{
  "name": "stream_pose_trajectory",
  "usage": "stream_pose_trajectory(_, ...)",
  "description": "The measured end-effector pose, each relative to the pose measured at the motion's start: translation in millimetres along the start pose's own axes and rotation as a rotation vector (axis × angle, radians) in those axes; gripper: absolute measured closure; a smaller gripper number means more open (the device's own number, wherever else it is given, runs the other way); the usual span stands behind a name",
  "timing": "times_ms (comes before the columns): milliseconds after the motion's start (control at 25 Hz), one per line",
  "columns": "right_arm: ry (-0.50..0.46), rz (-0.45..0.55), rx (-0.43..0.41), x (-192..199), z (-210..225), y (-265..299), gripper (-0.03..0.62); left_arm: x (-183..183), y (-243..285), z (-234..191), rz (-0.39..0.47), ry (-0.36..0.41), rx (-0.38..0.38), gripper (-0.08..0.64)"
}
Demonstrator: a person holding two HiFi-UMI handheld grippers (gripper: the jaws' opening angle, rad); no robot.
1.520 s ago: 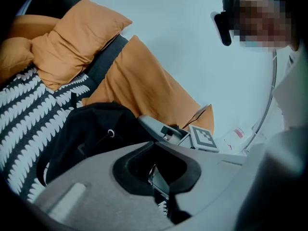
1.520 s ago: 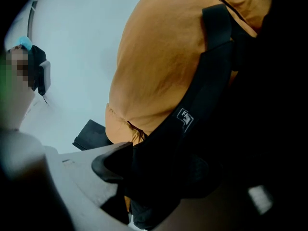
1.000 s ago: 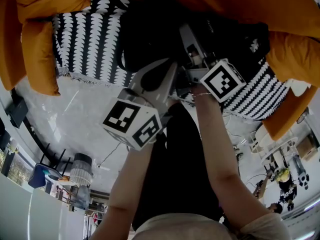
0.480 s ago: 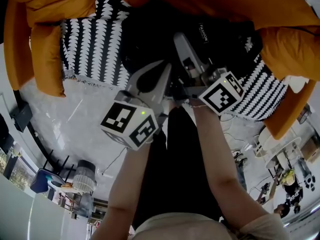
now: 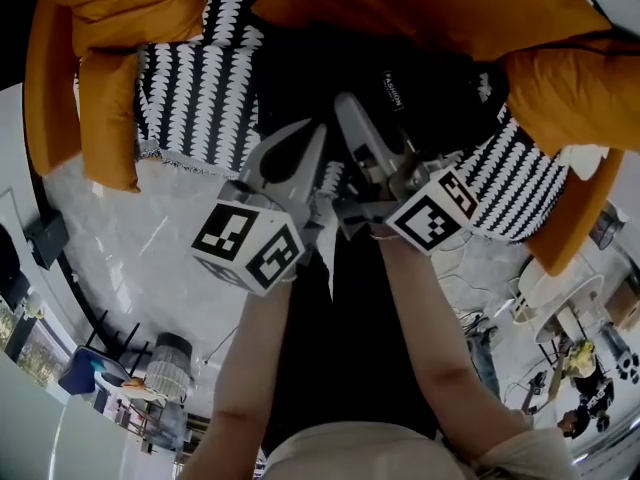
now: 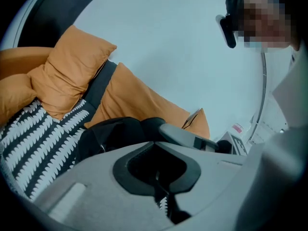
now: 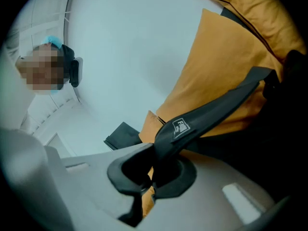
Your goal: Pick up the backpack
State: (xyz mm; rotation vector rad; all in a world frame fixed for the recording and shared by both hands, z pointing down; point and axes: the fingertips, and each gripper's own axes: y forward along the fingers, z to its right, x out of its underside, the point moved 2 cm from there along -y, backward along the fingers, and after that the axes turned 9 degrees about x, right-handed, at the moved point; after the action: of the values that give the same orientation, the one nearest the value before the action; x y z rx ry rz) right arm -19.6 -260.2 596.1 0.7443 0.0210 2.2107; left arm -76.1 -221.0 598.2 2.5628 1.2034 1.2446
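The black backpack (image 5: 420, 78) lies on an orange sofa over a black-and-white patterned throw (image 5: 195, 98). My right gripper (image 5: 345, 106) reaches over it and is shut on its black labelled strap (image 7: 211, 112), which runs taut from the jaws (image 7: 151, 174) up to the bag (image 7: 288, 109). My left gripper (image 5: 308, 136) sits just left of the bag, jaws together (image 6: 156, 177), with nothing seen between them. The left gripper view shows the bag (image 6: 120, 134) ahead, beside the right gripper's finger (image 6: 192, 138).
Orange cushions (image 5: 110, 78) surround the bag on the left, back and right (image 5: 560, 78). A glossy white floor (image 5: 130, 228) lies below the sofa edge. A person wearing a head-mounted device (image 6: 260, 13) shows in both gripper views. Furniture stands at the lower left (image 5: 160, 368).
Both grippers have shifted up and left in the head view. The backpack's labelled upper part has come into sight beside the right gripper's finger.
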Motion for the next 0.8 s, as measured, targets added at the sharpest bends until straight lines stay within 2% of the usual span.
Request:
stream_pose_trajectory(320, -0.049, 0.029, 0.001, -9, -29, -27, 0.583, -12, -21, 28, 0.020, 0.046, 0.031, 0.554)
stream_pose_trajectory(560, -0.052, 0.026, 0.024, -11, -53, -54, 0.583, -20, -43, 54, 0.040, 0.037, 0.037, 0.554)
stream_pose_trajectory(800, -0.057, 0.080, 0.049, -21, -73, -75, 0.583, -42, -56, 79, 0.046, 0.100, 0.089, 0.554)
